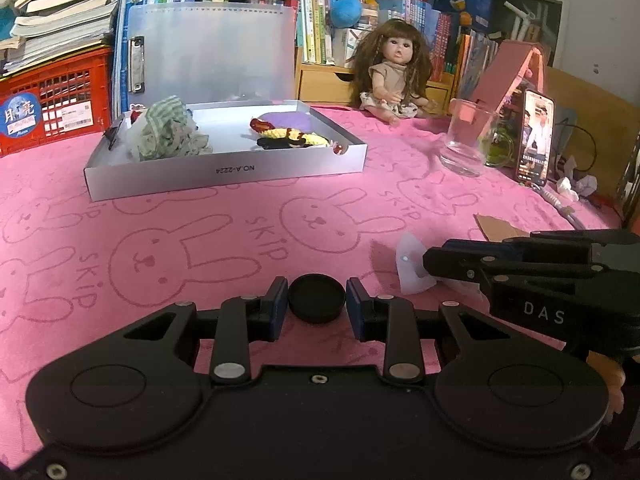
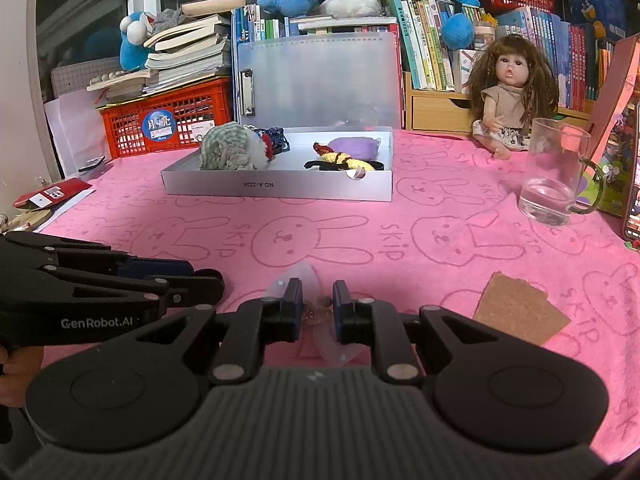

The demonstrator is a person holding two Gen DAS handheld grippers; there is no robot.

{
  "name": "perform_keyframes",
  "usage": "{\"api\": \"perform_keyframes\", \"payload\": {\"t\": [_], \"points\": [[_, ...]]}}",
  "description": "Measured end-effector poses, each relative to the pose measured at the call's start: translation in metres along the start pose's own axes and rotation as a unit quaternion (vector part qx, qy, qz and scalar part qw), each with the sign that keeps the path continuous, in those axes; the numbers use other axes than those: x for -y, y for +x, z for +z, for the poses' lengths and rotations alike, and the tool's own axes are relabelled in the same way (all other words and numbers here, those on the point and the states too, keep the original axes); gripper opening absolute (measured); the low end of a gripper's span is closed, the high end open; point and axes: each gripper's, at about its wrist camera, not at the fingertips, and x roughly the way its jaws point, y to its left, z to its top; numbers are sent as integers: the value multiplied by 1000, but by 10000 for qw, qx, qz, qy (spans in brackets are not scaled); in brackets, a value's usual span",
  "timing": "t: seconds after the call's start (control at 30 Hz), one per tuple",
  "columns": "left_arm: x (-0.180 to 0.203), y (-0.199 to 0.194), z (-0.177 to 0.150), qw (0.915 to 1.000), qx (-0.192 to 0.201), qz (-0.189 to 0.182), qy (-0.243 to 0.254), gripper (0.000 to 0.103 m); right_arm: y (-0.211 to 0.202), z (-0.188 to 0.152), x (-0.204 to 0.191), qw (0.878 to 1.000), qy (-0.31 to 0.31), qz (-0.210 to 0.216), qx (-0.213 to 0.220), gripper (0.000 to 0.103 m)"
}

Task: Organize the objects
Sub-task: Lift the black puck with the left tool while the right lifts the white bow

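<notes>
A: Black plastic, round and flat: a small cap [image 1: 317, 298] sits on the pink rabbit-print cloth [image 1: 160, 216] between the left gripper [image 1: 317, 307]'s pads. The jaws stand spread around it, with slivers of gap on both sides, so I judge the grasp is about to happen, not done.

B: And the right gripper [image 2: 314, 306]?

A: Its jaws straddle a translucent little pouch [image 2: 308, 280] on the cloth, also parted, not yet pinching.

B: Next move?

A: Likely close on each item, then carry them to the open white box [image 1: 224, 172] well beyond.

B: What does each camera add?

A: Only the left view shows the cap; the right view hides it behind the left gripper's fingers, but shows brownish bits inside the pouch and the cardboard scrap [image 2: 520, 308] whole.
</notes>
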Motion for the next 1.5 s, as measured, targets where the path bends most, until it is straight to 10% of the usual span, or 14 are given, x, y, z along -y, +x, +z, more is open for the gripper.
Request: {"api": "perform_keyframes", "payload": {"t": [0.53,0.77,1.13,1.5], "points": [[-12,-9,5,9995,134,134,-263,30,-1,3,0,10000,31,15,38,20],[-16,-9,1,9992,95,181,-349,30,0,0,2,9999,18,109,-8,55],[-19,-7,-1,9989,57,215,-405,30,8,-6,-4,9995,-322,-62,9,80],[-20,-4,-4,9988,31,219,-434,30,12,-14,-4,9997,-231,-100,33,77]]}}
